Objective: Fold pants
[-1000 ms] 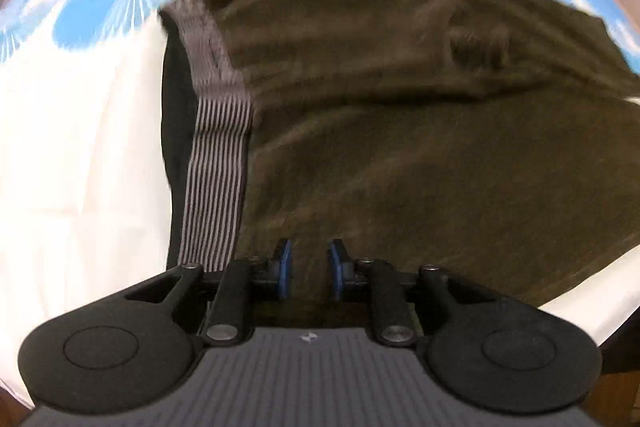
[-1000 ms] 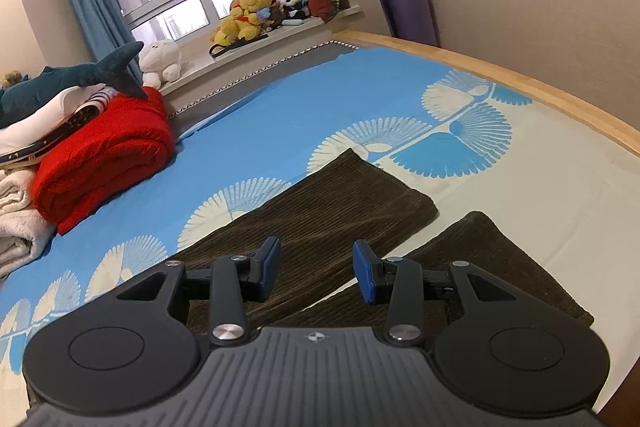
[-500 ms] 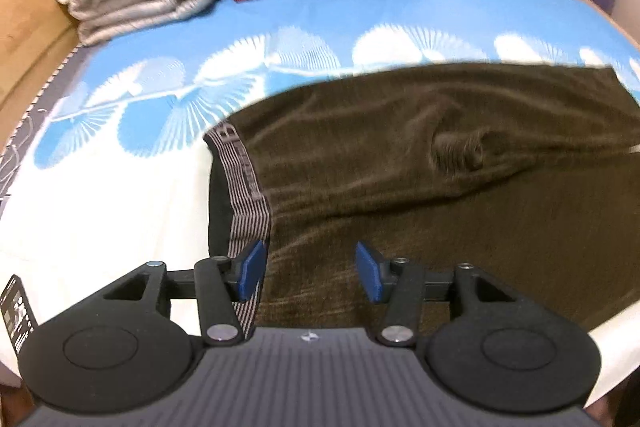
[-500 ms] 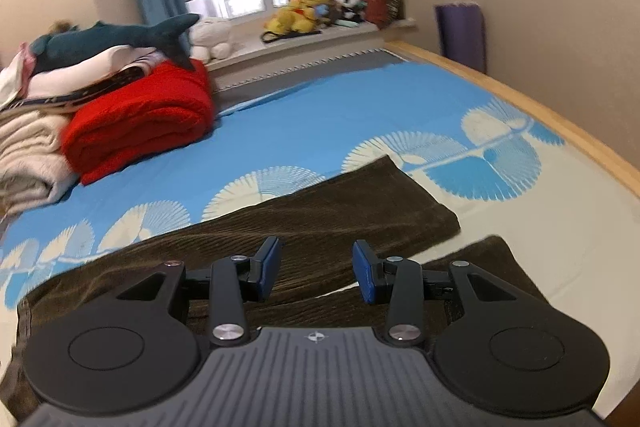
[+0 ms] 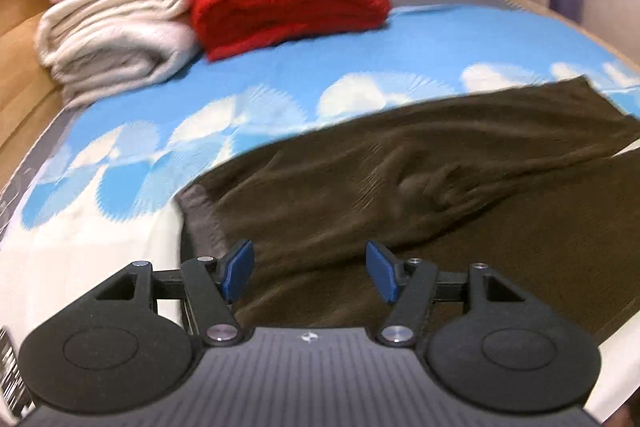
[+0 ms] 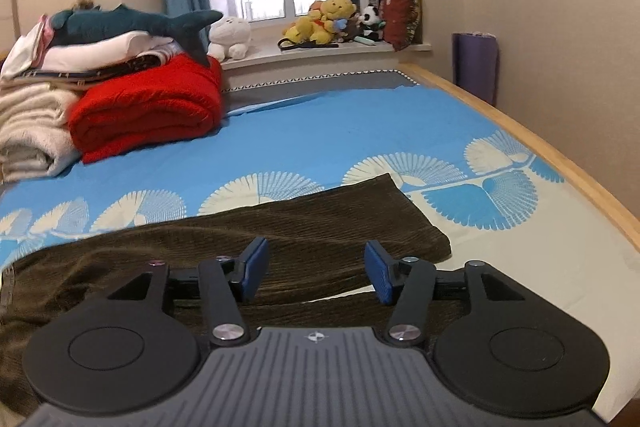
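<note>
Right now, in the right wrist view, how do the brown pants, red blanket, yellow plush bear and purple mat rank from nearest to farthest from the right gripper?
From the right gripper, jaws opening with nothing between them:
1. Brown pants, directly beneath and ahead.
2. Red blanket, left, mid-bed.
3. Purple mat, right, against the wall.
4. Yellow plush bear, on the windowsill.
The last two are too close to call.

Pants (image 6: 312, 227) ribbed brown corduroy, matt; red blanket (image 6: 148, 107) fluffy fleece; bed frame (image 6: 560, 163) smooth wood

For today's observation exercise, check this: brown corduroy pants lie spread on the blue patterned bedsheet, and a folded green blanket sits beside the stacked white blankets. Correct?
One detail is wrong: the folded blanket beside the white blankets is red, not green, as the right wrist view shows. The brown corduroy pants do lie spread on the blue patterned bedsheet.
</note>
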{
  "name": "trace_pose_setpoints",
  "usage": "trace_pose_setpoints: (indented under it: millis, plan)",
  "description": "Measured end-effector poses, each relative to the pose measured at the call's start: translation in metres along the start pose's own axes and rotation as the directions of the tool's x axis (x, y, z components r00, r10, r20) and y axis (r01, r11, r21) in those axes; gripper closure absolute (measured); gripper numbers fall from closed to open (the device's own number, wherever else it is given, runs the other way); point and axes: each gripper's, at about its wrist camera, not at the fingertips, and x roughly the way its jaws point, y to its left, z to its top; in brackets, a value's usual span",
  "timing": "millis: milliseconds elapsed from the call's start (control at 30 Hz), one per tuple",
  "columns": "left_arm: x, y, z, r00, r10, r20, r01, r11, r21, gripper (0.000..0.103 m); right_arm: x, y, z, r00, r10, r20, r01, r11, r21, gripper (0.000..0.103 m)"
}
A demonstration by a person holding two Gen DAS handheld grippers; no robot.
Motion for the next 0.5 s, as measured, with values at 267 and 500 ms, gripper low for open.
trace_pose_setpoints:
  millis: [267,500]
  plan:
    - [0.038,0.009,0.033,0.994,-0.077,-0.081,0.066,0.99,-0.126,0.084,0.005,0.012,0.004,0.999,-0.032,0.029,0.035,0.99,-0.139,0.05]
    - [0.106,0.056,0.107,0.998,-0.028,-0.065,0.012,0.972,-0.233,0.099,0.019,0.026,0.014,0.999,-0.004,0.047,0.012,0.985,-0.173,0.093]
